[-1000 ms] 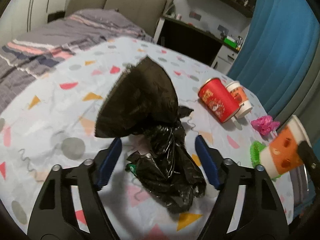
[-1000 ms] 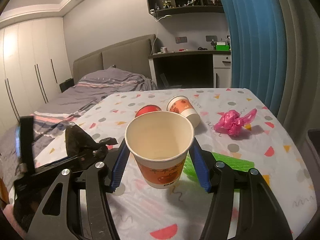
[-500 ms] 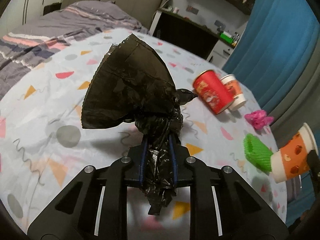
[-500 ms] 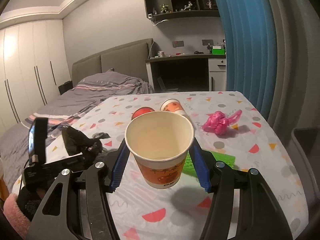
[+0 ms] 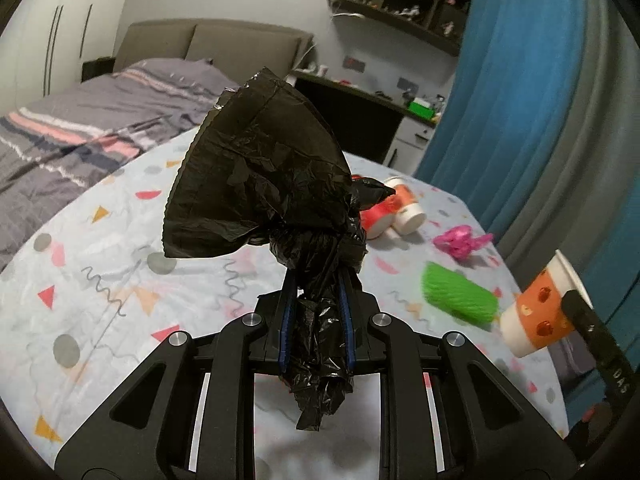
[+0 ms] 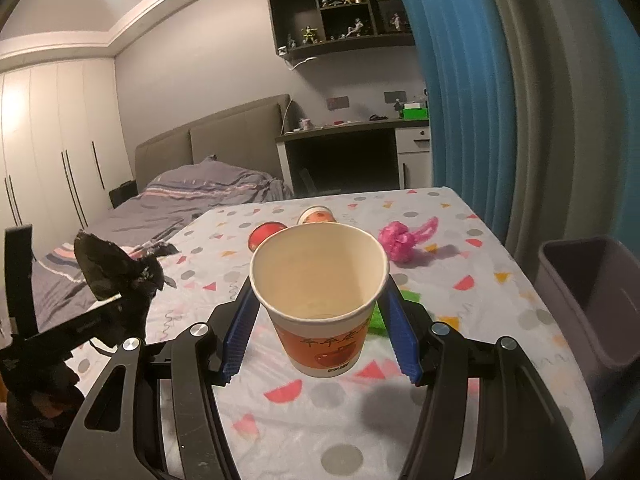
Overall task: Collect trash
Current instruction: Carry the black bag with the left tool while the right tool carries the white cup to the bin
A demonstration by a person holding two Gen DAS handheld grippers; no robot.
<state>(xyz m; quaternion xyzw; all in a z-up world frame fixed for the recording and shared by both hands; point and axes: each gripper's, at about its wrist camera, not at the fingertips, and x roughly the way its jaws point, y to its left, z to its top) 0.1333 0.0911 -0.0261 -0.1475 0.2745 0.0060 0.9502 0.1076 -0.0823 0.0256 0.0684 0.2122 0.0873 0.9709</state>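
My left gripper (image 5: 315, 292) is shut on a crumpled black plastic bag (image 5: 264, 176) and holds it above the table; the bag also shows at the left of the right wrist view (image 6: 116, 272). My right gripper (image 6: 320, 320) is shut on an orange and white paper cup (image 6: 320, 300), upright and empty, held above the table; it also shows in the left wrist view (image 5: 540, 312). On the table lie a red cup (image 5: 376, 216), another orange paper cup (image 5: 404, 208), a pink wrapper (image 5: 460, 240) and a green ridged piece (image 5: 460, 292).
A grey bin (image 6: 592, 296) stands at the table's right edge. The table has a white cloth with coloured shapes (image 6: 460, 360). A bed (image 5: 80, 128) lies beyond at the left, a desk (image 6: 344, 152) at the back and a blue curtain (image 5: 520, 100) at the right.
My left gripper closed on the black bag and lifted it off the table. My right gripper has risen and drawn back with the cup, and the grey bin came into view.
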